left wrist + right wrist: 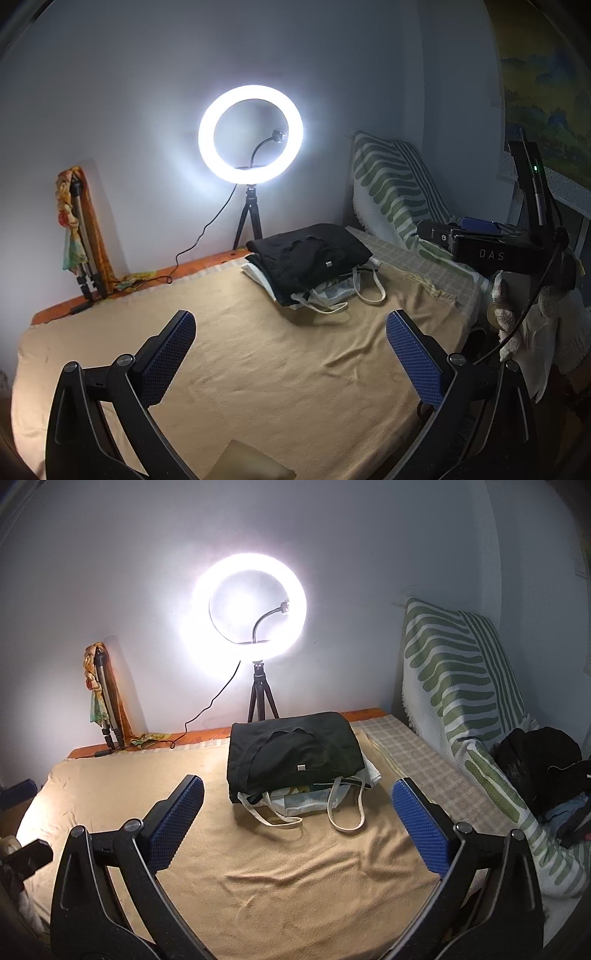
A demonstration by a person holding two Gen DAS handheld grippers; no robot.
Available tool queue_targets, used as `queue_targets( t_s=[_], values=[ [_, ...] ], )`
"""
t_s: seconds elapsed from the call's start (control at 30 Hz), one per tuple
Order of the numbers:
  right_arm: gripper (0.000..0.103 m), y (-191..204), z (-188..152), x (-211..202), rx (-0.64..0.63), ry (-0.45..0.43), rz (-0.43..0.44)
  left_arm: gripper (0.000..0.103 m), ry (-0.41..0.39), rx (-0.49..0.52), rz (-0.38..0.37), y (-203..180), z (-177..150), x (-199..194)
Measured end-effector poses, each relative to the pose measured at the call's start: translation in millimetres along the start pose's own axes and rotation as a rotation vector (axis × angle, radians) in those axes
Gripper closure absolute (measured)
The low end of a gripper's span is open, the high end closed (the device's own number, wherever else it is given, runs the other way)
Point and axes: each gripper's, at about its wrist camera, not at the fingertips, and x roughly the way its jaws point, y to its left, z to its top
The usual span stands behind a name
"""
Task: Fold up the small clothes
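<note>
You are holding both the left gripper (291, 334) and right gripper (297, 801) wide and empty, facing a folded stack (295, 755) mid-frame, while unfolded dark clothes (543, 764) are waiting at right.

**Count of things on and around the bed**

Two hand-held grippers, the left hand-held gripper (291, 332) and the right hand-held gripper (298, 801), each with two blue-padded fingers spread apart. One bed (295, 878) under one tan blanket. One folded black garment (291, 753) on top of one pale tote bag (306, 801) with two loop handles. One lit ring light (251, 607) on one small tripod (260, 698). One second, folded tripod (107, 701) against the wall, draped with one patterned scarf. One green-striped cushion (461, 686). One heap of dark clothes (543, 768); its pieces cannot be counted.
</note>
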Motion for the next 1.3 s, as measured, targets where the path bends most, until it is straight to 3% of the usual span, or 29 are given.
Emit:
queue_targets(
  t_s=[0.33,1.3],
  values=[
    [0.0,7.0,-20.2,4.5,0.01,0.021,-0.024,0.0,0.043,-0.02,0.047,15.7,-11.5,2.5],
    [0.0,6.2,-27.5,6.3,0.0,0.039,-0.016,0.0,0.03,0.031,0.071,4.0,-13.1,-1.7]
  ],
)
